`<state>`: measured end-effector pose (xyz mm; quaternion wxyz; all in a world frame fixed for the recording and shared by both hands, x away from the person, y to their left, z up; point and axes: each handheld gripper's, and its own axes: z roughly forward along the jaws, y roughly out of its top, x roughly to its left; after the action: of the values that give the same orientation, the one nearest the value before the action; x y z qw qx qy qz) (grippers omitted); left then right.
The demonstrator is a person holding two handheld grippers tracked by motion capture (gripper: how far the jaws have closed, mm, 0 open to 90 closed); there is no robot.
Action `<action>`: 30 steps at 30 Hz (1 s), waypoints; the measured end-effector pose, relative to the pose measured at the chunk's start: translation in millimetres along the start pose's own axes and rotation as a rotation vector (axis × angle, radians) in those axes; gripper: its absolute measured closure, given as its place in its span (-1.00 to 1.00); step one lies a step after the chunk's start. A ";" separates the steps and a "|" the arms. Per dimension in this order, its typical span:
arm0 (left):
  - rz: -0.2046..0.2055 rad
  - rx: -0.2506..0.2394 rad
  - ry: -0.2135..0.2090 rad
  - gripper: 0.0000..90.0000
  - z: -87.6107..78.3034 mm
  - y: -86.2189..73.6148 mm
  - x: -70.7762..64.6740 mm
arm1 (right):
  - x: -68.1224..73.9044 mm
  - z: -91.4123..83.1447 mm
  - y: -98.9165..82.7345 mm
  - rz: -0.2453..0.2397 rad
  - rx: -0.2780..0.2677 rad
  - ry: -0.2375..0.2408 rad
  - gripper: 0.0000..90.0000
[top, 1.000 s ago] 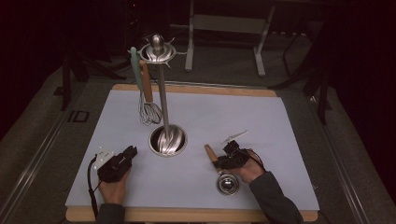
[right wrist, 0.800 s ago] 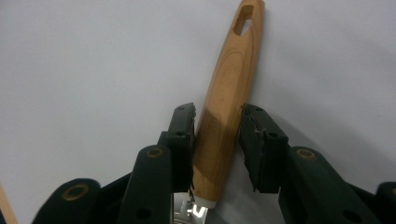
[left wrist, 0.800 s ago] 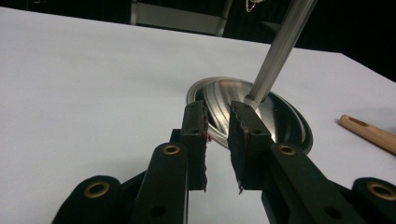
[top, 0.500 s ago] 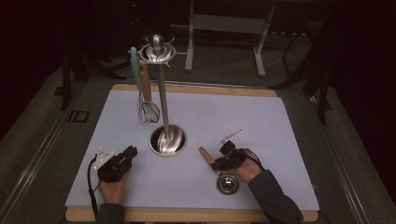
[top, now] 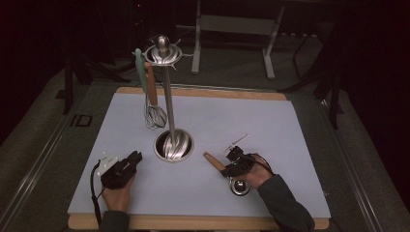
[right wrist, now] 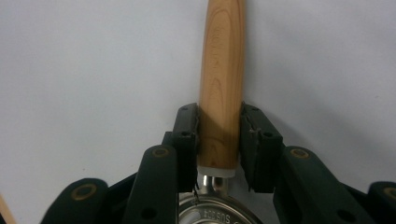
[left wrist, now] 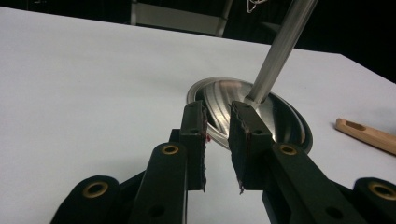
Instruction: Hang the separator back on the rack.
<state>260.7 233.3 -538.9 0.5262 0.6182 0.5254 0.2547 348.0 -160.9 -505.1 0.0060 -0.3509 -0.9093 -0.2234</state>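
Observation:
A steel ladle lies at the front right of the board, its bowl (top: 239, 186) under my right hand and its wooden handle (top: 213, 160) pointing toward the stand. My right gripper (top: 226, 168) reaches over it. In the right gripper view its jaws have just been closing, and both pads now sit against the sides of the wooden handle (right wrist: 222, 70), so the right gripper (right wrist: 219, 122) is shut on it. My left gripper (top: 136, 156) rests at the front left, open with nothing between its pads. In the left gripper view, the left gripper (left wrist: 217, 119) faces the stand's base (left wrist: 275, 116).
A steel utensil stand (top: 168, 104) rises from a round base (top: 174, 145) mid-board. A wooden-handled whisk (top: 154, 115) and a teal utensil (top: 140, 67) hang from its top ring. A thin pale rod (top: 239, 141) lies just beyond my right hand. The pale blue mat (top: 270, 121) covers the board.
The ladle's wooden handle end has shifted slightly to the left under the right gripper. Both hands have kept their places.

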 end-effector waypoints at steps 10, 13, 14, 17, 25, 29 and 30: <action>-0.004 -0.003 0.000 0.69 0.0 0.0 0.1 | -2.4 -1.0 3.3 -0.001 0.034 0.013 0.54; -0.004 -0.003 0.000 0.69 0.0 0.0 -0.1 | -3.3 -1.5 3.8 -0.002 0.050 0.017 0.54; -0.004 -0.003 0.001 0.69 -0.1 0.0 -0.1 | -4.2 -1.5 4.4 0.005 0.063 0.023 0.53; -0.004 -0.002 0.000 0.69 0.1 0.0 -0.1 | -5.3 -1.1 6.0 0.011 0.082 0.026 0.52; -0.005 -0.002 -0.001 0.69 -0.1 0.0 0.3 | -5.7 -1.8 9.4 0.011 0.137 0.028 0.50; -0.001 0.000 -0.002 0.69 0.1 0.0 0.0 | -6.2 -1.5 10.8 0.014 0.153 0.029 0.51; -0.001 0.001 -0.002 0.69 0.2 0.0 0.0 | -5.9 -0.9 12.1 0.012 0.158 0.028 0.51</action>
<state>260.9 233.2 -538.9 0.5266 0.6184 0.5253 0.2538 360.1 -157.2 -500.4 0.0477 -0.3518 -0.9218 -0.1555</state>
